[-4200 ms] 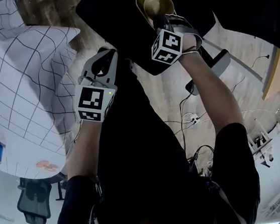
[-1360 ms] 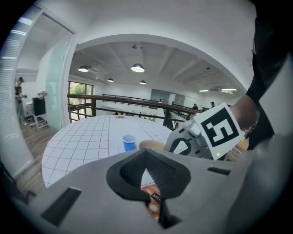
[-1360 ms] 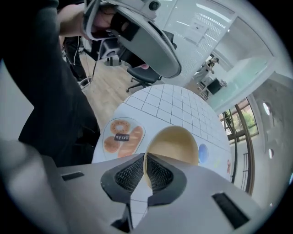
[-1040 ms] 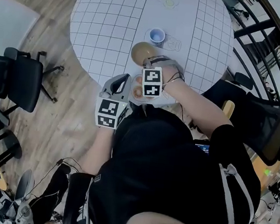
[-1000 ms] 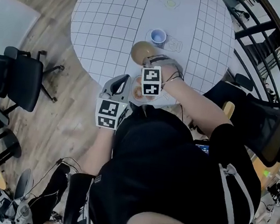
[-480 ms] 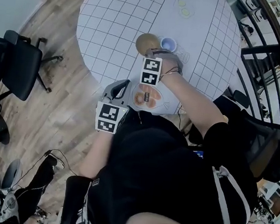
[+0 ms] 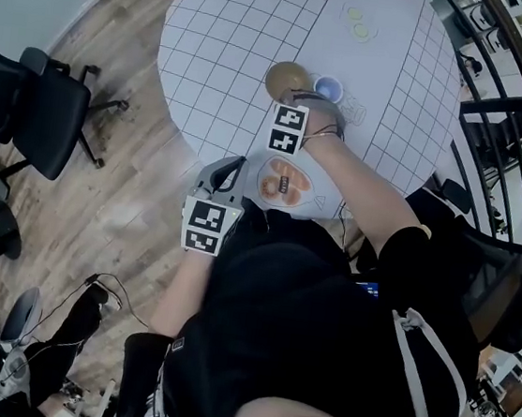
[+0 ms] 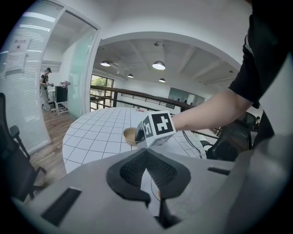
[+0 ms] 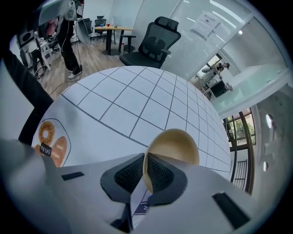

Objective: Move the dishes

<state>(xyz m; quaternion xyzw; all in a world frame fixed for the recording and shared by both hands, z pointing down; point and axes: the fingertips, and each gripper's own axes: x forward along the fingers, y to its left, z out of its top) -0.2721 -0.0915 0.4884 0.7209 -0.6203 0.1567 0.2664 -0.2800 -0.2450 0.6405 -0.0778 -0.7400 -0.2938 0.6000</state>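
We find the right gripper (image 9: pixel 144 172) with jaws clamped on the rim of the round tan bowl (image 9: pixel 176 145), over the white gridded counter (image 7: pixel 233 48); left gripper (image 8: pixel 147 170) jaws together, empty. Risk: a rim-only hold lets it pivot into the neighbouring small blue cup (image 7: pixel 329 88)

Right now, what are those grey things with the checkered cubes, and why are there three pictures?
A person holds a pair of grey tongs in each hand, and the cubes are part of them. One picture comes from a camera on the person's head, looking down. The other two come from cameras riding on the tongs.

The right tongs pinch the rim of a tan bowl. The left tongs are closed with nothing in them.

Below is a round white table with a grid of lines. On it sit a small blue cup and a flat white mat with a doughnut and bread on it.
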